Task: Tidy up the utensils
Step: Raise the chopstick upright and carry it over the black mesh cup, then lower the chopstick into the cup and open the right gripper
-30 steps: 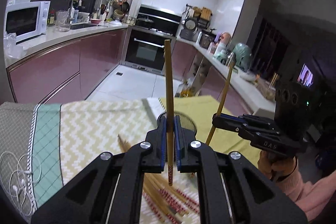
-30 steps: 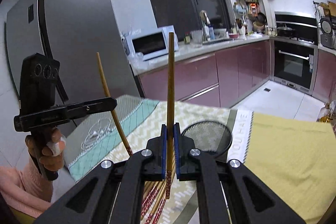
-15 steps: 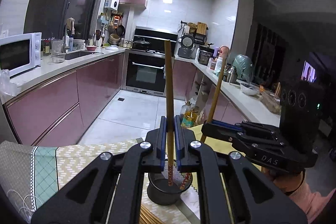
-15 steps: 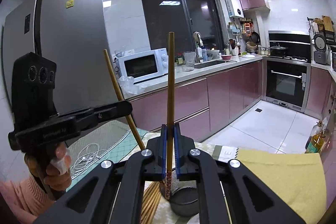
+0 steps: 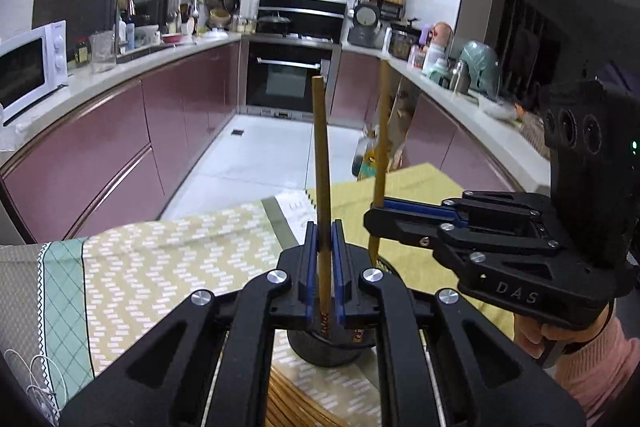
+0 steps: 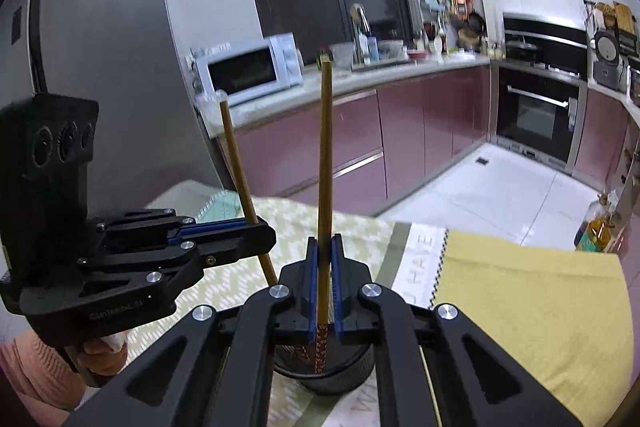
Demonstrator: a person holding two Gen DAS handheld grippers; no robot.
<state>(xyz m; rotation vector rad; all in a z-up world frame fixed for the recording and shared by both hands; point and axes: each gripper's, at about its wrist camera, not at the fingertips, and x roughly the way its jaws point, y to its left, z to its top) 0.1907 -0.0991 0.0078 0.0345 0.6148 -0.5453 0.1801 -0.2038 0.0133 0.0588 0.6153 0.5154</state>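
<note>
Left gripper [image 5: 325,267] is clamped on one chopstick [image 5: 320,163] and right gripper [image 6: 324,279] on another chopstick [image 6: 325,163], each near its patterned lower end and upright. Both tips hang at the mouth of the dark round holder [image 5: 328,351], which stands on the patterned tablecloth [image 5: 160,267] near the table's middle, loose chopsticks [image 5: 292,399] lying before it. Judgement: sticks are light, stiff and slick, so the low grip suits a straight drop but may let them swing.

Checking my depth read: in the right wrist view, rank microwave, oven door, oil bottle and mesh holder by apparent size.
1. Microwave and oven door: look alike, unranked.
2. Mesh holder: mostly hidden behind the jaws, and nearest the camera, so unsure.
3. Oil bottle: smallest.
</note>
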